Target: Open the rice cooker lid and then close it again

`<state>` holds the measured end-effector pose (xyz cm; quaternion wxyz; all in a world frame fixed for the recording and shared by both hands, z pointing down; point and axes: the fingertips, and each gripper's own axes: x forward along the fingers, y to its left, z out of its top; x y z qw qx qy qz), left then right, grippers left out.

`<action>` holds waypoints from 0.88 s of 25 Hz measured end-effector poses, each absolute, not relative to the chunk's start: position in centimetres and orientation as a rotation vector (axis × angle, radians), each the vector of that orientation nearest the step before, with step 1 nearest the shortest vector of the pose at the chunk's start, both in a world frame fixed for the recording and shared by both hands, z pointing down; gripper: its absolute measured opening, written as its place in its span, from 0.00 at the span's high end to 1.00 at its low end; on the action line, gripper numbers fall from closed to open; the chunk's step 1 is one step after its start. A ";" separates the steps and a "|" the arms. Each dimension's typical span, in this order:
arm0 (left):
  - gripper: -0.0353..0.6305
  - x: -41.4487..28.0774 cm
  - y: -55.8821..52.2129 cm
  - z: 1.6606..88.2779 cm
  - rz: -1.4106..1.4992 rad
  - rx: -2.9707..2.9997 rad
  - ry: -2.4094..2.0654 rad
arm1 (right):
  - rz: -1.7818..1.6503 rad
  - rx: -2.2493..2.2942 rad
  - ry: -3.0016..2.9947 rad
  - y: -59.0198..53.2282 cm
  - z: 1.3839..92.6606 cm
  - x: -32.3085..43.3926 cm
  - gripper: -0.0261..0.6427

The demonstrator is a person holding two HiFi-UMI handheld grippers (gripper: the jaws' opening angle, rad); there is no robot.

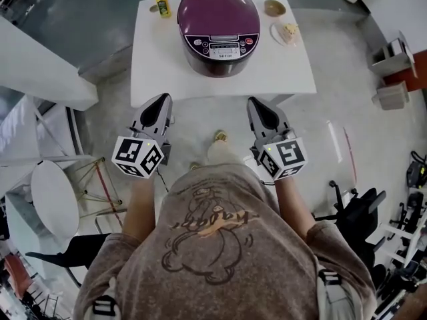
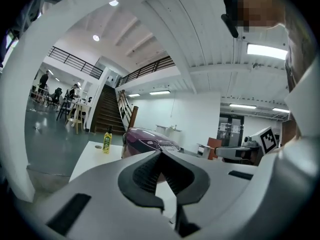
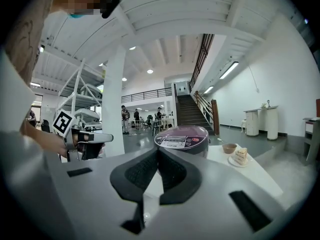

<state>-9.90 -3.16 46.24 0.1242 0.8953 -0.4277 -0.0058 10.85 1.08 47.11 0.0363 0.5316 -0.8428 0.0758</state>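
A purple rice cooker (image 1: 219,25) with its lid down stands on a white table (image 1: 153,72); its control panel faces me. It also shows in the left gripper view as the cooker (image 2: 147,140) and in the right gripper view as the cooker (image 3: 182,136), beyond each gripper's tips. My left gripper (image 1: 162,99) and right gripper (image 1: 253,102) hang side by side in front of the table's near edge, short of the cooker. The left gripper (image 2: 160,153) is shut with nothing in it. The right gripper (image 3: 159,150) is also shut and holds nothing.
A yellow bottle (image 1: 162,1) stands at the table's back left. A small bowl (image 1: 274,7) and a plate with cake (image 1: 287,32) sit to the cooker's right. A round white table (image 1: 53,199) is at my left, a black chair (image 1: 353,212) at my right.
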 end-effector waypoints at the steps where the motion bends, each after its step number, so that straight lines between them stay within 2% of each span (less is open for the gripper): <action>1: 0.91 -10.1 -3.0 46.5 -0.009 2.602 -1.262 | 0.236 1.635 -2.585 1.1 47.4 10.6 0.96; 22: 0.91 -9.4 -2.0 47.3 0.015 2.568 -1.286 | 0.325 1.707 -2.570 1.1 48.7 10.4 0.96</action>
